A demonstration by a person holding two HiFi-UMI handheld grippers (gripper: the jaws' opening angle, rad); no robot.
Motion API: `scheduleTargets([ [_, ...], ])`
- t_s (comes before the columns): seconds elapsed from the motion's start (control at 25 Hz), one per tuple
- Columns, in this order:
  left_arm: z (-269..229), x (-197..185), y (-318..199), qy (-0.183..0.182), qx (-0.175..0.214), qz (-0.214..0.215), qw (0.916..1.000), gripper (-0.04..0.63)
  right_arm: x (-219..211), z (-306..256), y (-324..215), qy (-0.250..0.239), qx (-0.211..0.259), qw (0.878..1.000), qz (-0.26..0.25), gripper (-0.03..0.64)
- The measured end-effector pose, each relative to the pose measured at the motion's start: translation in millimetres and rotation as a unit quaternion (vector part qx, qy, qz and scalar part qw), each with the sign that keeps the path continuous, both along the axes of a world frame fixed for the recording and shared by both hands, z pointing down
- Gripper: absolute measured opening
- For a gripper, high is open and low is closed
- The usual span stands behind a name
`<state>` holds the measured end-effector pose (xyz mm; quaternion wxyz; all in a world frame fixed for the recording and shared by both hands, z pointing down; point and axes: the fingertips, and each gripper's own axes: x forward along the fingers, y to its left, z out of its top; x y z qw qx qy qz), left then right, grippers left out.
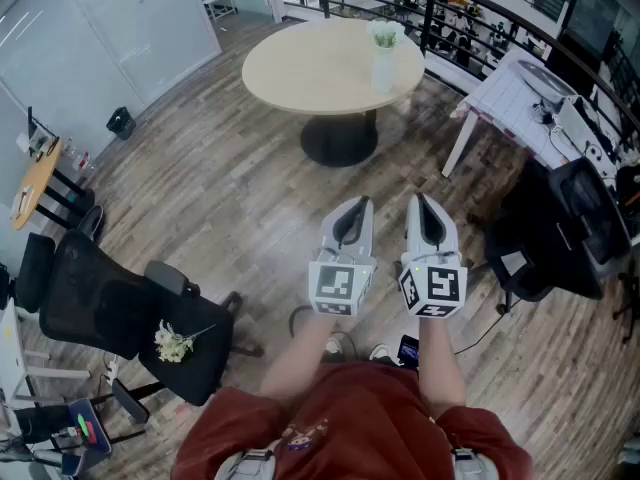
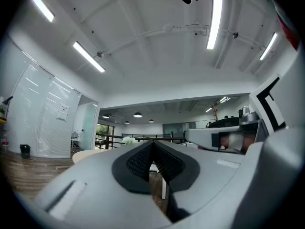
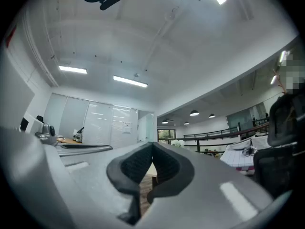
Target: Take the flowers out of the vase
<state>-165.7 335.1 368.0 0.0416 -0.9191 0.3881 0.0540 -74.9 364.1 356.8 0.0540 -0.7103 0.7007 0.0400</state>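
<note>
flowers (image 1: 383,34) stand upright, heads up, in the tall white vase (image 1: 383,68) on the round table (image 1: 300,78), well apart from me. my left claw (image 1: 358,206) and right claw (image 1: 420,202) are both closed, holding nothing.

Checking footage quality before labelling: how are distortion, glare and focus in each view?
Head view: evenly lit, floor planks bow toward the edges, table and vase clear. Left gripper view: fisheye with black corners, ceiling lights blown out, near jaws soft. Right gripper view: same fisheye, milder glare.
</note>
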Motion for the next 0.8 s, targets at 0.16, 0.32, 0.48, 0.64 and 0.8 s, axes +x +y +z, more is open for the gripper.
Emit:
scheduleTargets([
  [0.16,-1.5,-1.9,-4.9,0.003,0.004,0.0,1.0,0.005,-3.9,3.1,-5.5,-0.001,-0.001,1.0,0.001,0.003],
  [0.32,-3.4,-5.9,-11.7,0.003,0.007,0.002,1.0,0.005,-8.5,2.2,-12.3,-0.001,0.001,1.0,0.004,0.003],
  [0.48,1.1,-10.6,-18.5,0.001,0.008,0.006,0.9999,0.005,-13.1,6.7,-19.3,-0.003,0.001,1.0,0.009,0.003],
  [0.64,2.3,-20.7,-28.6,0.004,0.004,0.006,1.0,0.005,-17.8,5.7,-25.7,-0.017,0.011,1.0,0.01,0.003],
  [0.8,2.0,-35.0,-39.2,0.005,0.007,0.009,0.9999,0.006,-27.7,5.5,-35.8,-0.022,0.015,1.0,0.017,0.003],
])
